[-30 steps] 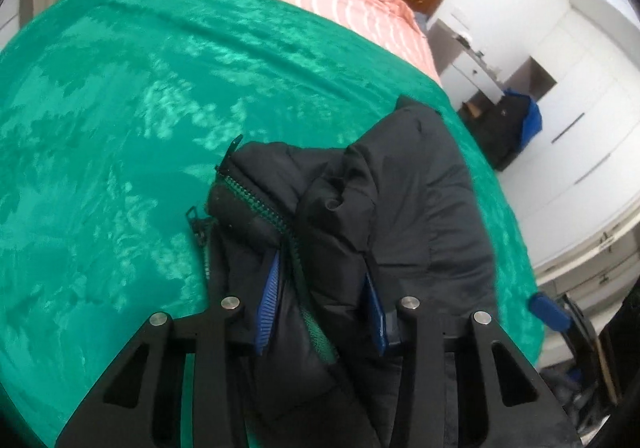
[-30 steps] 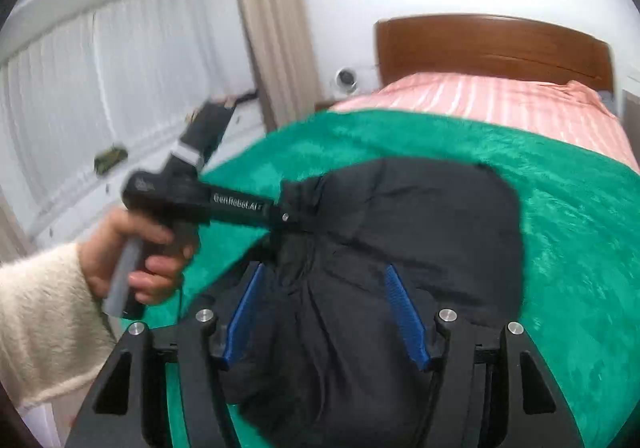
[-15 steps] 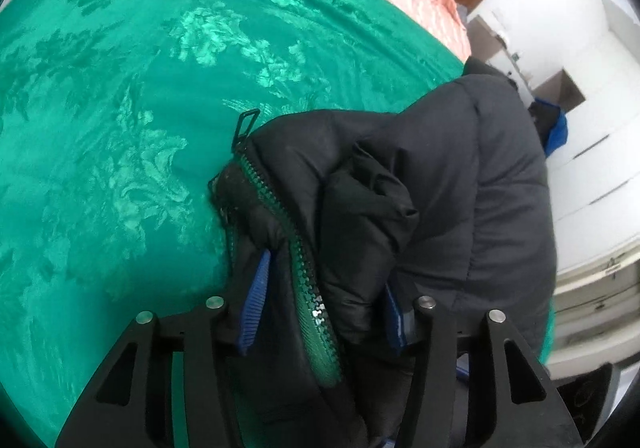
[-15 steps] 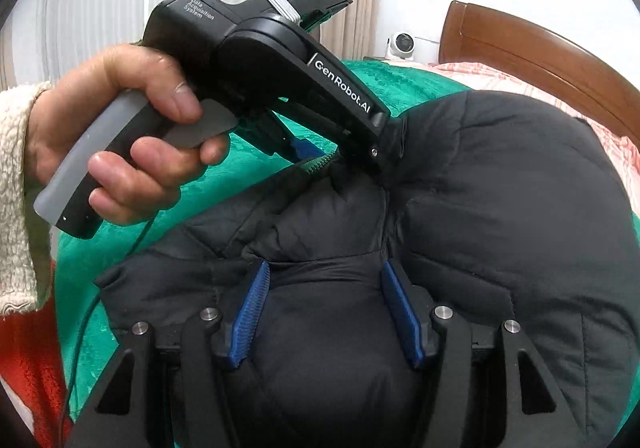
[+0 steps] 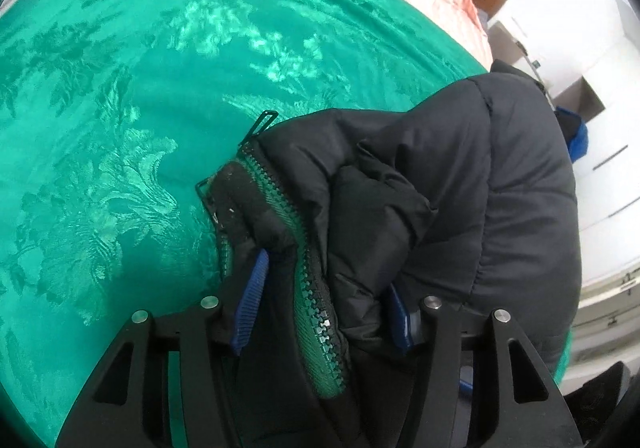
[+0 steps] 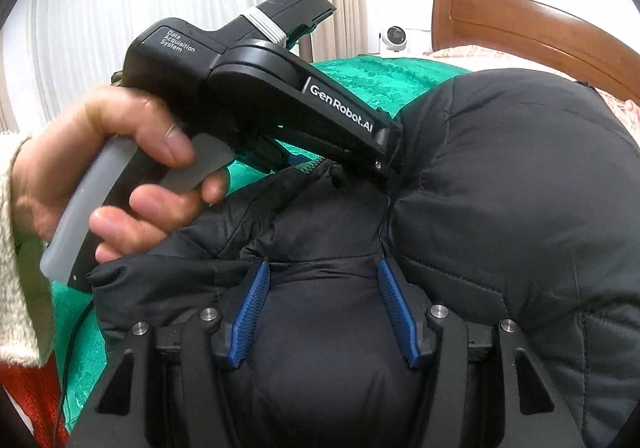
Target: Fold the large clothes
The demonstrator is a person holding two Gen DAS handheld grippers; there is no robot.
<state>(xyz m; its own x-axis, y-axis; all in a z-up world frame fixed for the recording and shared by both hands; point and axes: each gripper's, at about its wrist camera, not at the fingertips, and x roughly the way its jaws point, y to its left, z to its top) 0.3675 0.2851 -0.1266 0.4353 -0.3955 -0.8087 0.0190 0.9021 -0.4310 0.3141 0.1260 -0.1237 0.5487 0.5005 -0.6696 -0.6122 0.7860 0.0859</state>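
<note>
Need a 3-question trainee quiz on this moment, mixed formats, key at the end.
1. True or false: the black puffer jacket lies on a red bedspread.
2. Multiple choice: what is between the blue pads of the right gripper? A) jacket fabric B) a pillow C) nothing
3. Fill in: the zipper running between the pads of the left gripper has ____ teeth.

Key
1. False: the bedspread is green.
2. A. Those jaws have just been closing, and the fabric bulges between the pads.
3. Green. The left jaws have just been opening, with bunched jacket between them.
</note>
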